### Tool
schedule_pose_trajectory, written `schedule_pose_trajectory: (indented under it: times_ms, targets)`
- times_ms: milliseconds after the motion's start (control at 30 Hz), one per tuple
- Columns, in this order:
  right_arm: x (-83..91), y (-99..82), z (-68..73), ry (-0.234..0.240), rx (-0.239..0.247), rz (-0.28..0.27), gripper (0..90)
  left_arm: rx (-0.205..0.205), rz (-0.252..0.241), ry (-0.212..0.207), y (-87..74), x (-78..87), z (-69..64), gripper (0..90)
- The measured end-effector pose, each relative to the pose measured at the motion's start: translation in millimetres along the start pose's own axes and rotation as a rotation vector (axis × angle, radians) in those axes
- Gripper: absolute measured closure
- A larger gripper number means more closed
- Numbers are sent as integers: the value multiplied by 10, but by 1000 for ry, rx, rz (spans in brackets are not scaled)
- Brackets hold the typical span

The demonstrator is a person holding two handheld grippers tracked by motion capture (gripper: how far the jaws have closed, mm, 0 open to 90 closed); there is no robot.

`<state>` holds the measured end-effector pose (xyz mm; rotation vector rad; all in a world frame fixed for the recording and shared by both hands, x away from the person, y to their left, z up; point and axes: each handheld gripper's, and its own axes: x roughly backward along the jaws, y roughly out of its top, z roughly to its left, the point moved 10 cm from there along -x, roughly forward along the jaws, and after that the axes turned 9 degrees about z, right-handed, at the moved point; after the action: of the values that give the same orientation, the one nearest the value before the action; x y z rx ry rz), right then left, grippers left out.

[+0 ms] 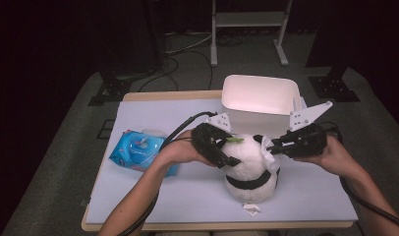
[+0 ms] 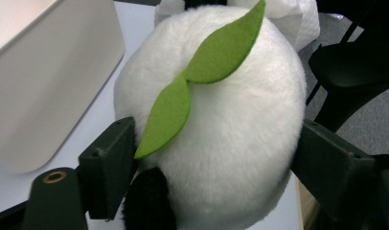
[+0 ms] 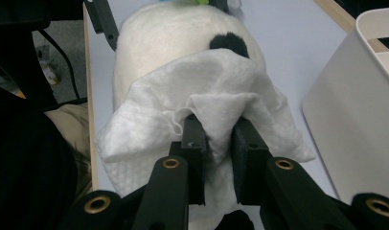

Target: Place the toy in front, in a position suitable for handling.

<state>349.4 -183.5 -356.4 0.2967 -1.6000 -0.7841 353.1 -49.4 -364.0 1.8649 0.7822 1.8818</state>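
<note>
One white tabletop | grey carpet | dark room

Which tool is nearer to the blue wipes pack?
Left. The left tool is at the plush panda's head, on the side facing the blue wipes pack. The right tool, pinching a white wipe, is on the panda's far side.

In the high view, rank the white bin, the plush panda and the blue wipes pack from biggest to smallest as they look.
1. White bin, the widest thing on the table.
2. Plush panda, close behind; it sits nearer the camera, so this gap is unsure.
3. Blue wipes pack, clearly smallest.
</note>
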Motion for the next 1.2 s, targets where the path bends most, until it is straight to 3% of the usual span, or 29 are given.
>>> schedule_pose_trajectory:
  times_ms: [367, 533, 633, 733, 867, 1000, 1200]
  targets:
    - [43, -159, -16, -10, -30, 0, 769, 42, 5, -45, -113, -147, 15, 118]
    - [48, -196, -25, -11, -38, 4, 769, 30, -7, -57, -136, -206, 10, 126]
    - [45, -196, -32, -16, -38, 5, 769, 34, -27, -54, -126, -194, 18, 248]
    - [56, -179, -40, -26, -36, -3, 769, 38, -43, -38, -104, -150, 46, 292]
    - [95, -132, -62, -35, -38, -28, 769, 18, -54, 1, -58, -30, 68, 312]
    - [40, -130, -65, -42, -25, 1, 769, 14, -44, 23, -57, 125, 81, 320]
    - [-10, -55, -26, -24, -7, -5, 769, 19, -15, 25, -150, 125, 66, 318]
